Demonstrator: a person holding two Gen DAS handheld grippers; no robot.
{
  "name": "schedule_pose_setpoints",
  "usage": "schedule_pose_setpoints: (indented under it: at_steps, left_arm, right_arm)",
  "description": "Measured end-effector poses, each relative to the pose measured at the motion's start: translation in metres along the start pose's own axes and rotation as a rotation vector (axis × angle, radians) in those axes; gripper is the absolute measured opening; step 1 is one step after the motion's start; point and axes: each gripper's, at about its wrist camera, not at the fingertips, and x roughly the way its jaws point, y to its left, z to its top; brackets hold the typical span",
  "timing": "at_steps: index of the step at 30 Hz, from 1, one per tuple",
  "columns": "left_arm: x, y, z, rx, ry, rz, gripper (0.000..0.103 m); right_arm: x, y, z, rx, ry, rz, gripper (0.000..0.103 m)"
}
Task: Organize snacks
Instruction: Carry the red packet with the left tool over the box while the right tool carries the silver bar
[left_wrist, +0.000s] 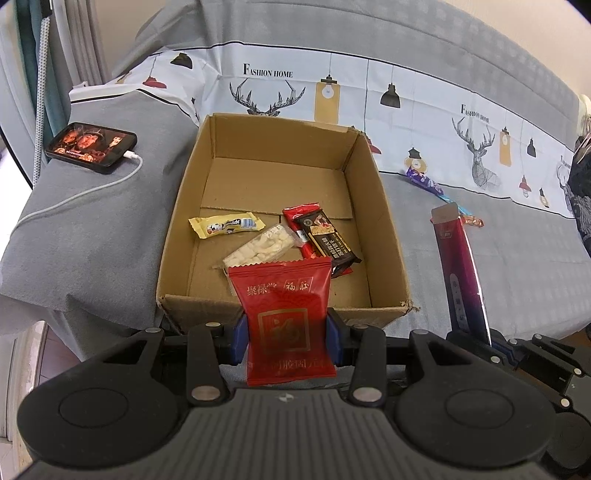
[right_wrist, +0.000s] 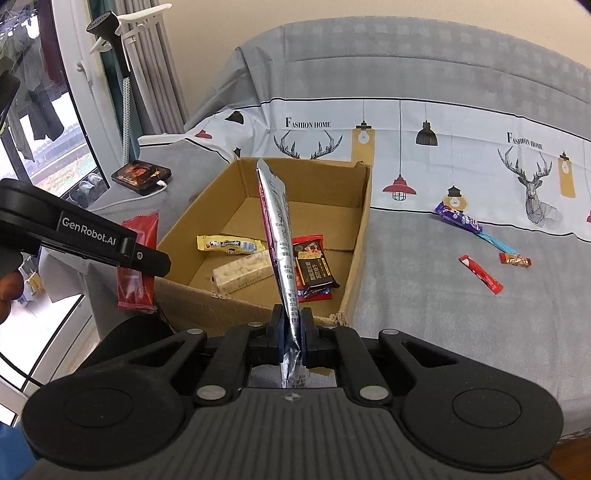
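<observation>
Grey-covered sofa with a white band printed with deer and hanging lamps; it carries a phone on a white cable at its left edge.

Cardboard box, open-topped, on the seat towards the left. Inside, lying flat: yellow snack bar, pale puffed-rice bar, dark chocolate-coloured packet resting on a red wrapper.

Left hand-held gripper: clenched on a red sachet, held upright at the box's near wall, above the rim.

Right hand-held gripper: clenched on a long silver-backed stick pack, standing nearly upright at the near wall of the box and leaning slightly left.

Loose on the seat, right of the box and well apart from it: purple wrapped snack by the printed band, red stick sachet, small orange-red candy.
</observation>
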Motion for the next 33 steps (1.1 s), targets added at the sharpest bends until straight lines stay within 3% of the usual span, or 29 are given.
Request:
schedule_pose_setpoints:
  at_steps: [20,33]
  left_arm:
    - [0.019,0.01,0.017,-0.002,0.007,0.015,0.046]
    - [0.039,0.022,0.057,0.006,-0.017,0.032,0.046]
  right_arm:
    - [0.023,-0.001,0.016,0.015,0.029,0.009,0.008]
    - [0.062,0.0,0.04,0.021,0.055,0.02,0.008]
